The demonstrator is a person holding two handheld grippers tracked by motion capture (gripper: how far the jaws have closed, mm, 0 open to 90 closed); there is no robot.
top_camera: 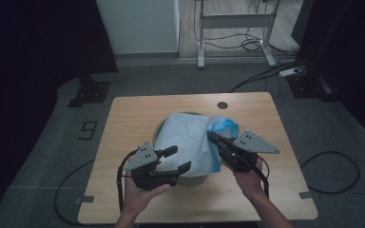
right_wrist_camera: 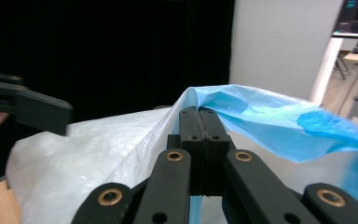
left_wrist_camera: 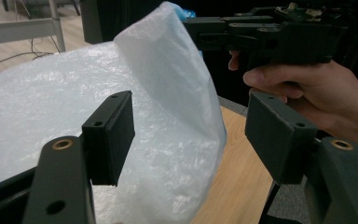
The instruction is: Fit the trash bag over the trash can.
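Centrally on the desk [top_camera: 138,107] stood one green bin [top_camera: 159,127], with one blue-and-white bag [top_camera: 190,142] draped over its mouth and hiding the inside. Your right claw [top_camera: 212,137] had its jaws together, clamped on the bag's blue edge and holding it lifted above the bin. Your left claw [top_camera: 177,159] stood apart, jaws wide and gripping nothing, just beside the bag's white side at the bin's near rim. You held two claws, one in each hand.
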